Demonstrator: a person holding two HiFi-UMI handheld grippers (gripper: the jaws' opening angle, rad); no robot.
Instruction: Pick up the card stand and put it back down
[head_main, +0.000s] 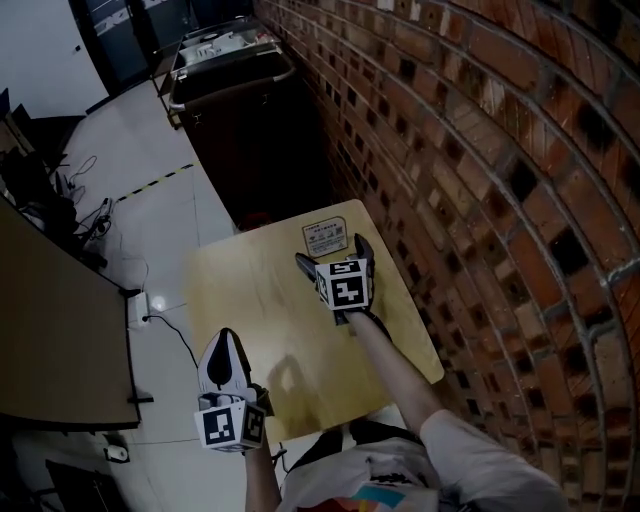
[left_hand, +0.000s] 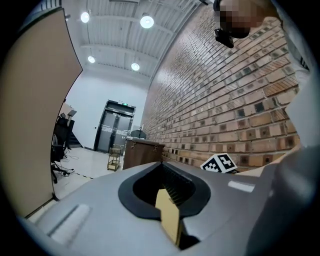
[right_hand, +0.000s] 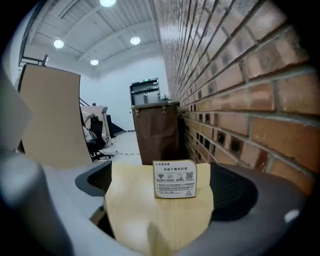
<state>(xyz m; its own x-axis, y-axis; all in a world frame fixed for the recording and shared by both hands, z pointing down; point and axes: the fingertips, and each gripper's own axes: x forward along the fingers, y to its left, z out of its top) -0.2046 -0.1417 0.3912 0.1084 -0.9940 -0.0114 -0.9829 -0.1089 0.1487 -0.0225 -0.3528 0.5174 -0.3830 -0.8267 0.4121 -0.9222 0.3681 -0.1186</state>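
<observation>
The card stand (head_main: 325, 238), a small white printed sign, stands upright on the light wooden table (head_main: 250, 300) near its far edge. My right gripper (head_main: 331, 252) is open just in front of it, one jaw on each side. In the right gripper view the card stand (right_hand: 174, 179) sits between the wide black pads (right_hand: 235, 195), and neither pad touches it. My left gripper (head_main: 225, 340) hovers at the table's near left corner, shut and empty. In the left gripper view its jaws (left_hand: 167, 200) leave only a thin sliver of table showing.
A brick wall (head_main: 480, 150) runs close along the table's right side. A dark cabinet (head_main: 230, 90) stands behind the table against the wall. To the left are a brown desk (head_main: 60, 330), a floor socket and cables (head_main: 150, 305).
</observation>
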